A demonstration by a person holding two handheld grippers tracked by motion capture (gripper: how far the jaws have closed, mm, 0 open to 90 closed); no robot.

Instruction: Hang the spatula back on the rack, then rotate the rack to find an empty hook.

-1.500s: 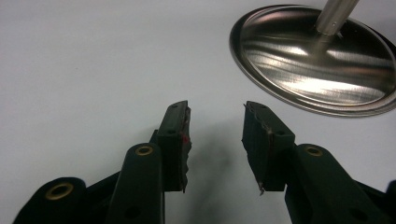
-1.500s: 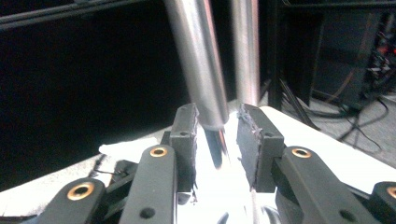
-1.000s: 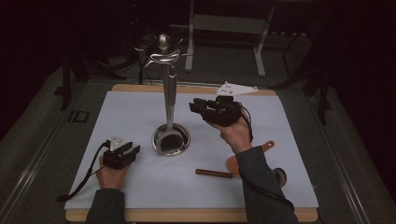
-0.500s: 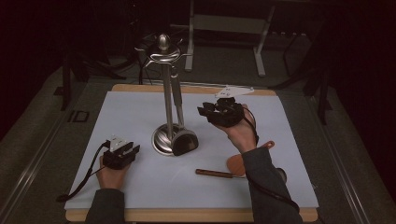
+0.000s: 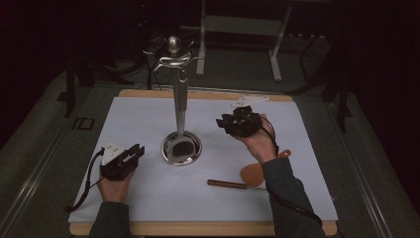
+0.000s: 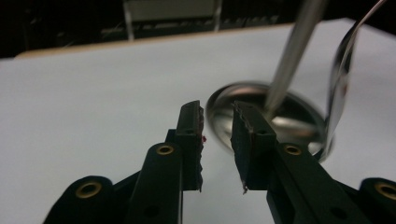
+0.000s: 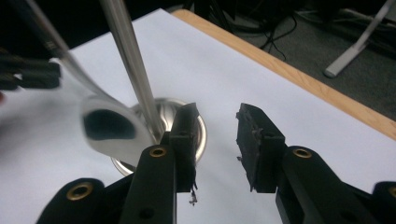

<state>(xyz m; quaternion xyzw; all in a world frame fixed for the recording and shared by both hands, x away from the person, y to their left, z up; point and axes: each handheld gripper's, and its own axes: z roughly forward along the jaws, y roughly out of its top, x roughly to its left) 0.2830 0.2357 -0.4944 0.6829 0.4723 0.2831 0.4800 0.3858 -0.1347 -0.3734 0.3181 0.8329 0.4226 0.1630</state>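
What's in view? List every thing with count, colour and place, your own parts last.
utensil stand: one, silver, round base mid-table
ladle: one, silver, hanging with its bowl over the stand's base
spatula: one, wooden, lying near the front right
white sheet: one, covering the tabletop
table: one, light wood edge
left gripper: black, open, nothing between the jaws, which have just been closing
right gripper: black, open, nothing between the jaws, which have just been opening

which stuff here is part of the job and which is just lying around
In the job: metal stand with hooks on top, the spoon hanging from it over its base, left gripper, right gripper.
Lying about: wooden spatula on the white sheet.
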